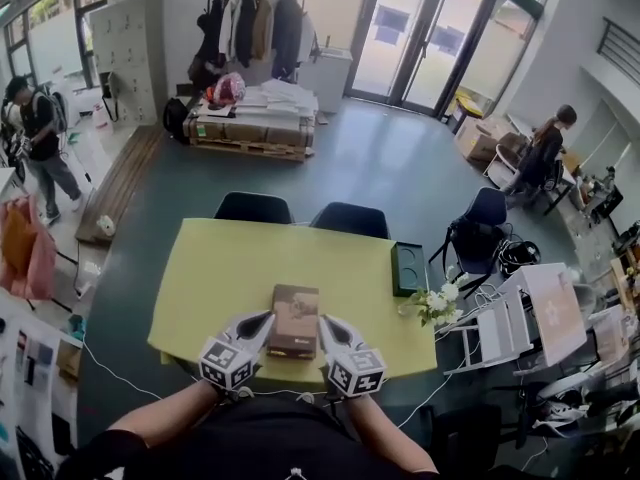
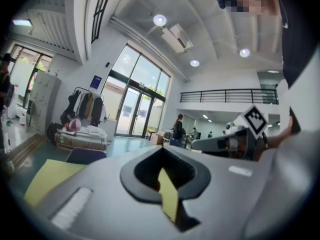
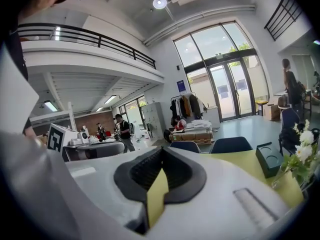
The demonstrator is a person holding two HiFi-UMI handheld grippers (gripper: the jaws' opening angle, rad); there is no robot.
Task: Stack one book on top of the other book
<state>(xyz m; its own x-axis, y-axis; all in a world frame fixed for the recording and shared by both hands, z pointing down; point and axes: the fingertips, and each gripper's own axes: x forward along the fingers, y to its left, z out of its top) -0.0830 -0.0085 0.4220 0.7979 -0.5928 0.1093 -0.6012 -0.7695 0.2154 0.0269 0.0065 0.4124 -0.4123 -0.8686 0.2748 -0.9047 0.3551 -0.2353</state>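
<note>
Book (image 1: 294, 318), brown, lies flat on yellow table (image 1: 215, 288), lower ctr of head view, close to table's near edge; can't tell if a 2nd book sits under it. L gripper (image 1: 266, 320) just beside book's left side, R gripper (image 1: 326, 322) just beside its right side; both w/ jaws pressed together, nothing btwn them. Further right on table: dark green tray (image 1: 408, 268) & white flowers (image 1: 440, 303). Two dark chairs (image 1: 253, 208) at table's far edge. Upper frame: pallet of boxes (image 1: 250, 128), clothes rack (image 1: 255, 23), glass doors (image 1: 420, 38).
</note>
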